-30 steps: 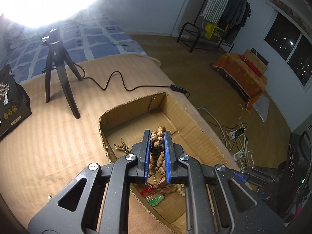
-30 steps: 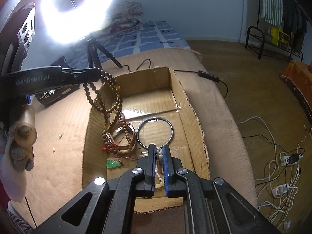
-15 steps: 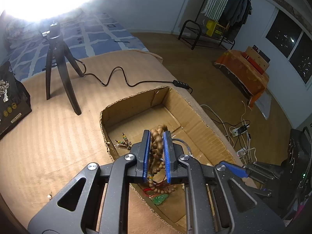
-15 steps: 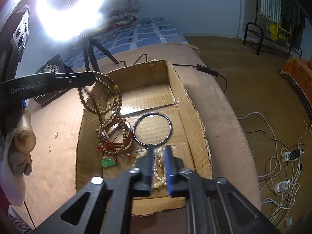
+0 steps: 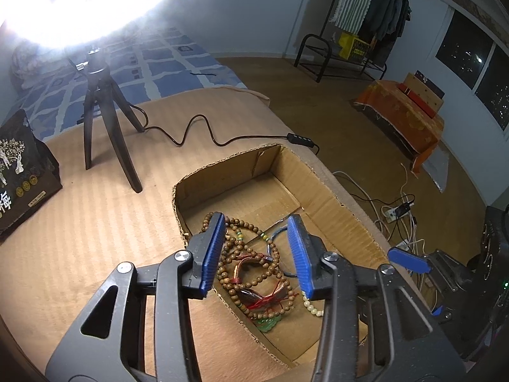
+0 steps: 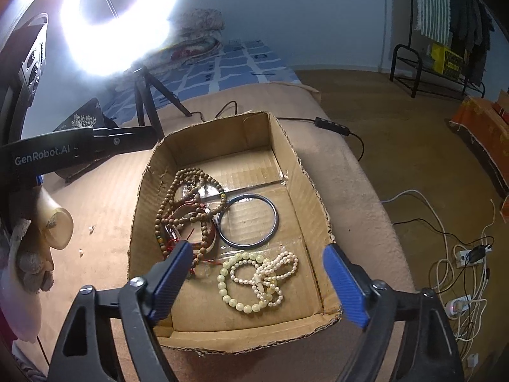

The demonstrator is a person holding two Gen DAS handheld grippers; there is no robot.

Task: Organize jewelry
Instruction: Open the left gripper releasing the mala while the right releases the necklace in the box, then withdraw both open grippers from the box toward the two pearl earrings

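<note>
Over the cardboard box [image 6: 318, 219], both claws are hanging wide open w/ nothing in them. Left claw [image 5: 256, 251] is sitting above the box's left side, blue pads spread apart, and the brown wooden bead strand [image 5: 254, 273] is lying loose on the box floor right under it, not touching either pad. It's piled up w/ a red cord bracelet [image 5: 264, 300] and a green pendant [image 5: 268, 324] at the near end.

Right claw [image 6: 257, 281] is hovering over the near edge of the box, jaws also spread. Below it, in the near-right part of the box, a pale green bead bracelet [image 6: 227, 289] and a white pearl strand [image 6: 280, 267] are lying tangled together. A dark bangle [image 6: 246, 221] is lying flat around mid box, just right of the brown bead heap [image 6: 187, 203], maybe touching it, can't really tell.

Box is sitting on a tan blanket-covered bed [image 6: 105, 210], near its right edge. Ring light [image 6: 121, 16] on a black tripod [image 5: 105, 127] is standing toward the far left corner, cable [image 5: 203, 130] snaking along behind the box. Black printed bag [image 5: 22, 172] is standing at the left edge.
</note>
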